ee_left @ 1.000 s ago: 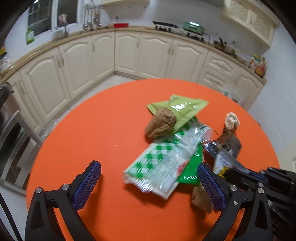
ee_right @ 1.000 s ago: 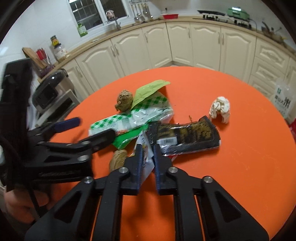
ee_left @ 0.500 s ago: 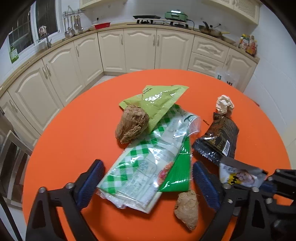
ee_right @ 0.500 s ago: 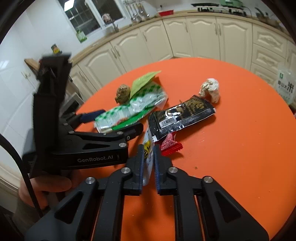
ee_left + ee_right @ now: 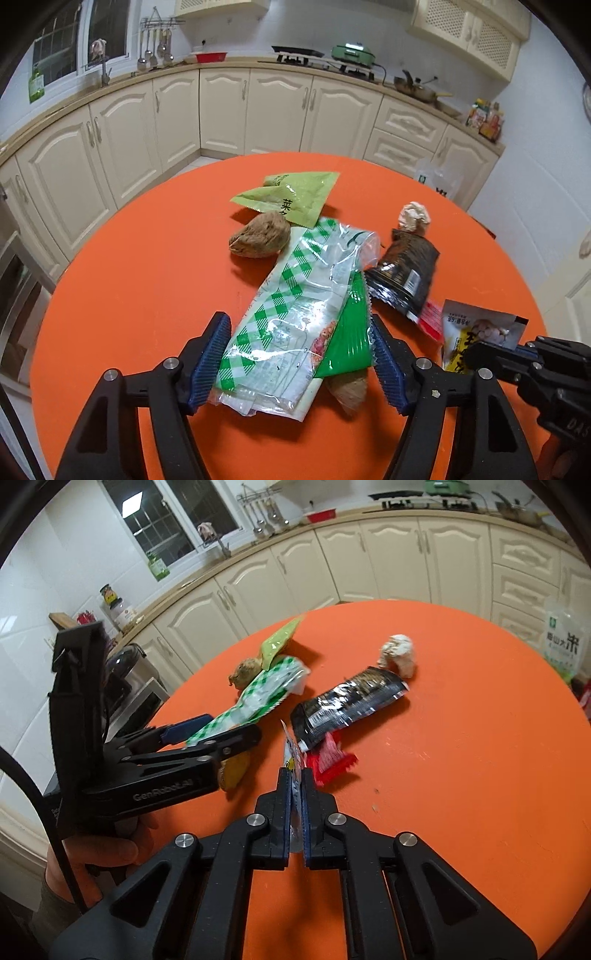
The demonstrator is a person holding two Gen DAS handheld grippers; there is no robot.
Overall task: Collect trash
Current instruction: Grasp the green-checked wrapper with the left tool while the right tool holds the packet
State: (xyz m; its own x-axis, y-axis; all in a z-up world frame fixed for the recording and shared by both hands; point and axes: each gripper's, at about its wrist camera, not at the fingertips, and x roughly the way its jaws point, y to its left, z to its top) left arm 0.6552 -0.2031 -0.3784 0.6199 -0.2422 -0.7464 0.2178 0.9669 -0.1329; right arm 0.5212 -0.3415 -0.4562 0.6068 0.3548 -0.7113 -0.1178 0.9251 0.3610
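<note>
orange tabletop (image 5: pixel 129 280) bears litter: left claw (image 5: pixel 299 360), jaws just closing, straddles the checked wrapper (image 5: pixel 295 295) without clamping, while at 3 o'clock right claw (image 5: pixel 294 775) pinches a small packet (image 5: pixel 476 332).

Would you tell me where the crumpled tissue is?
The crumpled tissue lies on the orange table's far right, touching the black wrapper's far end.
</note>
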